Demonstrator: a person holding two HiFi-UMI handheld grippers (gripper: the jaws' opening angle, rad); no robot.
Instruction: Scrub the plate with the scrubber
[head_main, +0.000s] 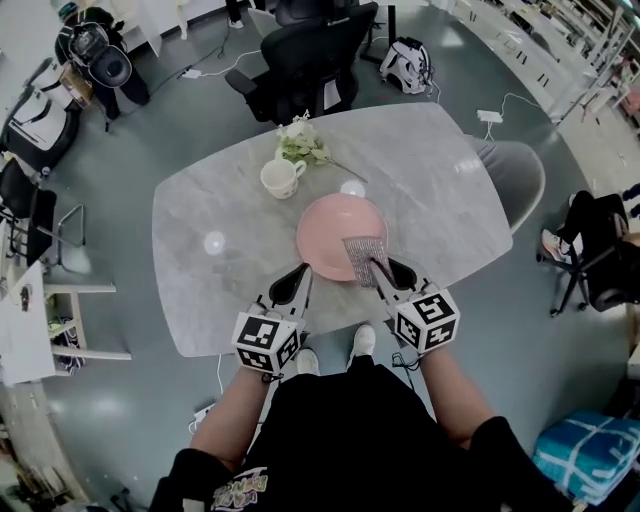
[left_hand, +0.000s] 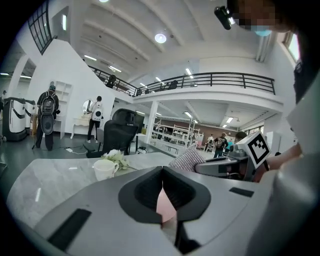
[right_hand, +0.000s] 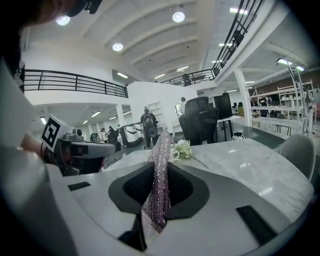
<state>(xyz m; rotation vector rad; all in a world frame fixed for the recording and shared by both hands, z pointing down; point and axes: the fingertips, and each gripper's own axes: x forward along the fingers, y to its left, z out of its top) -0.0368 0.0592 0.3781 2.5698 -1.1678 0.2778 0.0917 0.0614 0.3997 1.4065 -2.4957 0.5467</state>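
Note:
A pink plate (head_main: 335, 230) lies on the marble table (head_main: 200, 290) near its front edge. My left gripper (head_main: 301, 275) is shut on the plate's near-left rim; in the left gripper view a pink sliver of plate (left_hand: 166, 206) shows between the closed jaws of this gripper (left_hand: 162, 176). A silvery mesh scrubber (head_main: 364, 256) rests over the plate's near-right edge, pinched by my right gripper (head_main: 385, 270). In the right gripper view the scrubber (right_hand: 160, 172) stands upright in the shut jaws. The scrubber (left_hand: 187, 159) also shows in the left gripper view.
A white cup (head_main: 281, 178) and a sprig of white flowers (head_main: 303, 143) sit behind the plate. A black office chair (head_main: 305, 60) stands at the table's far side, a grey chair (head_main: 520, 180) at its right end. Bags lie on the floor around.

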